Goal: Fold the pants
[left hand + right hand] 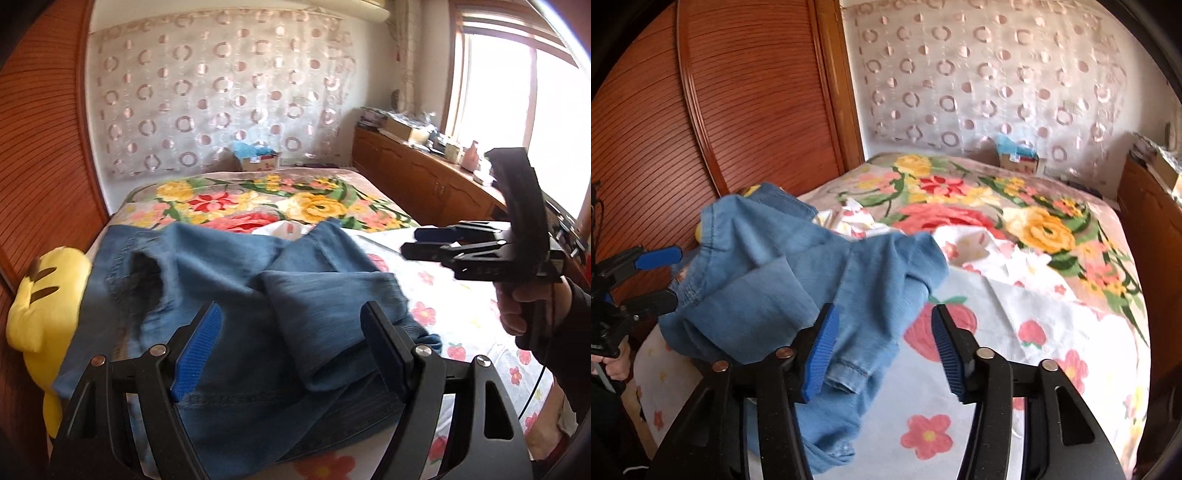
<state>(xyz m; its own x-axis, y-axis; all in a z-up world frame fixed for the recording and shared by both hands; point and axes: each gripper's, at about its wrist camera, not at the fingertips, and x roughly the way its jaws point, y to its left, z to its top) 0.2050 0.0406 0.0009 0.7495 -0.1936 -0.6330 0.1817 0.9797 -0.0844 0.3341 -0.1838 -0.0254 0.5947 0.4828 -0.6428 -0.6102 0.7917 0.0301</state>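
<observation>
Blue denim pants [258, 295] lie crumpled in a heap on the bed, legs bunched over each other. They also show in the right wrist view [798, 273]. My left gripper [291, 325] is open just above the near part of the heap, holding nothing; it shows at the left edge of the right wrist view [661, 277]. My right gripper [882, 325] is open over the heap's right edge, a hem just below its left finger. In the left wrist view the right gripper [413, 242] hovers at the right, jaws nearly together, empty.
The bed has a white floral sheet [1034, 350] and a flowered blanket [258, 203] farther back. A yellow plush toy [44, 295] sits at the left by the wooden headboard [738, 92]. A wooden cabinet [424, 177] with clutter stands right, under a window.
</observation>
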